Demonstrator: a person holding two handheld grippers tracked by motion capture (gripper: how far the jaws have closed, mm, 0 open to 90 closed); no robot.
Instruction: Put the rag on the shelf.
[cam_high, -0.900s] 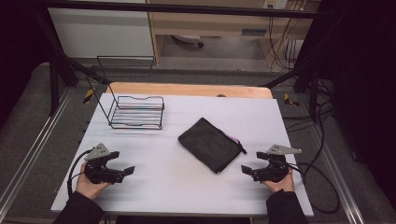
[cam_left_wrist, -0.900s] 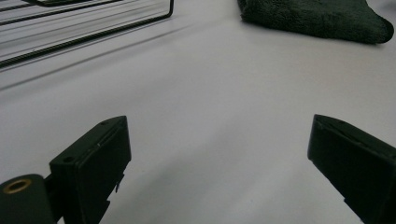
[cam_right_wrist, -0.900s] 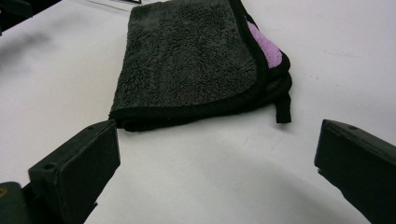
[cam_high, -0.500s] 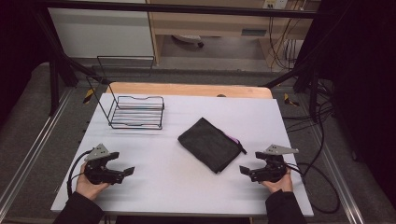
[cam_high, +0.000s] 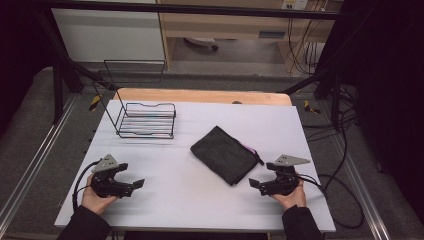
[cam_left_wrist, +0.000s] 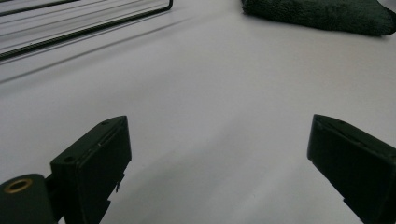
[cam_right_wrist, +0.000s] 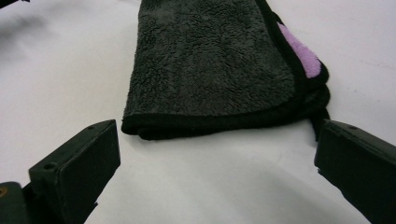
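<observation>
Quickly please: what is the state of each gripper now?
Left gripper: open, holding nothing.
Right gripper: open, holding nothing, near the folded dark towel.

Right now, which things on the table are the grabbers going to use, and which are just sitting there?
Probably for the job:
- folded dark towel, lying right in front of the right gripper, whose jaws are open
- left gripper, open too, holding nothing

Just sitting there:
- black wire rack, at the far left of the table, untouched
</observation>
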